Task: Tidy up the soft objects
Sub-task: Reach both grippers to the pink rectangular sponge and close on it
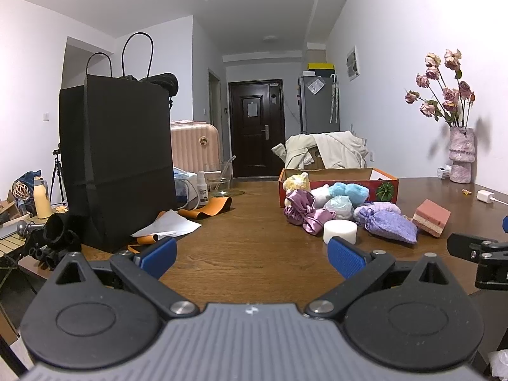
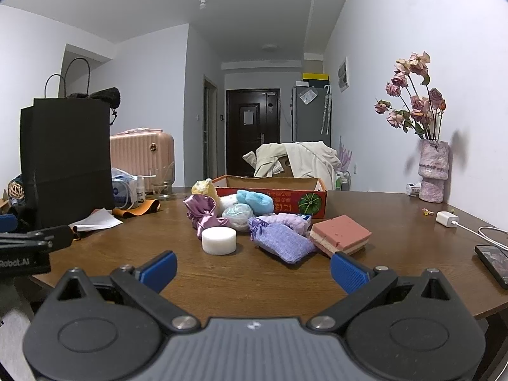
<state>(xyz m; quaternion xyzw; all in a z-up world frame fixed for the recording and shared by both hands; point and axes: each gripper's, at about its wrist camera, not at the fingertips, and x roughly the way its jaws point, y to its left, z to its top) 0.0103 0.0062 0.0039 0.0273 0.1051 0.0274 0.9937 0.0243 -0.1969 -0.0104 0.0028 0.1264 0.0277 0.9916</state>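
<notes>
Blue-padded and spread wide with nothing between their fingers, the left hand-held gripper (image 1: 252, 255) and the right hand-held gripper (image 2: 254, 270) are both held level just above the near edge of the wooden bench (image 2: 254, 273), side by side and facing the far door. The heap of soft things lies ahead of both, right of centre for the left one, in front of an orange cardboard box (image 2: 285, 197). Nearest sits a white round sponge (image 2: 219, 240), flat face up. Just right of it a lilac drawstring pouch (image 2: 282, 244) lies on its side, long axis slanting from far-left to near-right, tied neck away. Touching it, a pink layered sponge block (image 2: 341, 235) lies flat
</notes>
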